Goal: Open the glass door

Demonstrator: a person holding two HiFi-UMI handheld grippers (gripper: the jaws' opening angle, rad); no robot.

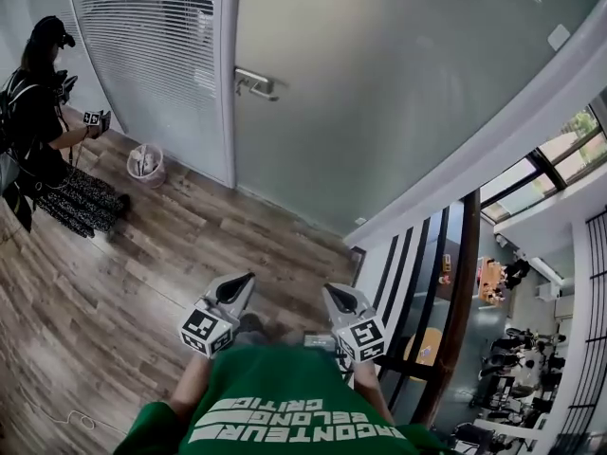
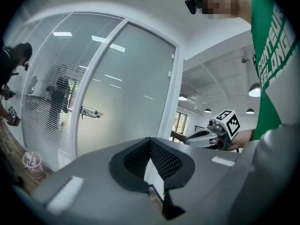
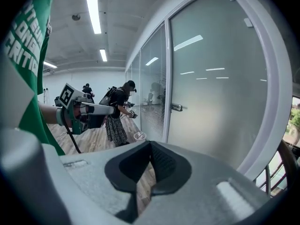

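The frosted glass door (image 1: 379,83) stands closed in its white frame, a metal lever handle (image 1: 256,84) at its left edge. Both grippers are held low in front of me, well short of the door and touching nothing. My left gripper (image 1: 248,279) points toward the door with its jaws together and nothing between them. My right gripper (image 1: 328,289), beside it, is likewise shut and empty. The left gripper view shows the handle (image 2: 89,112) far off past the shut jaws (image 2: 150,142). In the right gripper view the handle (image 3: 176,108) is also distant beyond the gripper (image 3: 150,145).
A person in black (image 1: 38,112) stands at the far left holding grippers. A small wastebasket (image 1: 145,164) sits by the blind-covered glass wall (image 1: 152,55). To the right, a dark railing (image 1: 453,301) edges a drop to a lower floor. Wood flooring (image 1: 142,263) lies between me and the door.
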